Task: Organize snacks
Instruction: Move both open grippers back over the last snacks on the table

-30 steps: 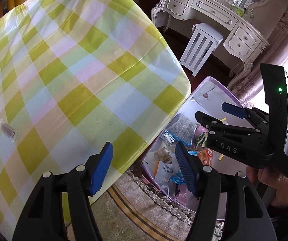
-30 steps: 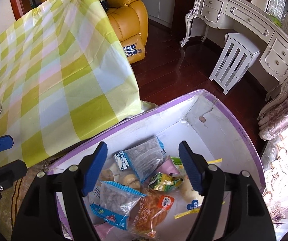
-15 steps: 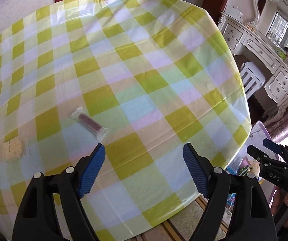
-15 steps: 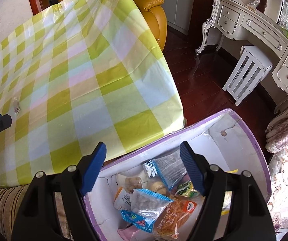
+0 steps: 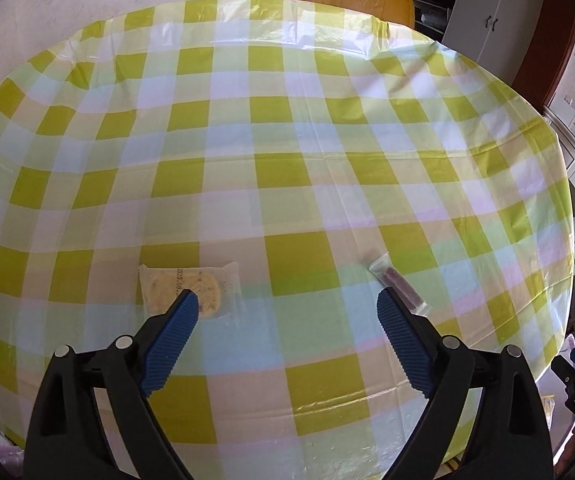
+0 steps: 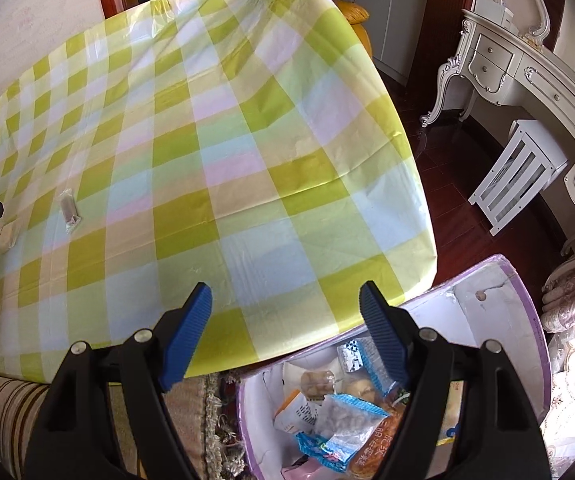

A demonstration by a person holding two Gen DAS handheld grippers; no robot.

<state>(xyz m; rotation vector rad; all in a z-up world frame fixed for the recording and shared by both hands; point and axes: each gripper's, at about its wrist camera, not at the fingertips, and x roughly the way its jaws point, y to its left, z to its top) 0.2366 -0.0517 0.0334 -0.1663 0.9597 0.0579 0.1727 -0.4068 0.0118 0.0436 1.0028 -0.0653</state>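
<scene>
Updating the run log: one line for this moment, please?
left hand-held gripper: empty, jaws opening, over tablecloth | right hand-held gripper: open, empty | on table: cookie packet, dark bar packet | snack box: part-filled

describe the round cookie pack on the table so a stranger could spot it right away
On the checked tablecloth, look just beyond the left claw. The cookie pack is a flat, clear square wrapper holding one pale round cookie; its only neighbour, the dark snack bar, is long and narrow.
</scene>
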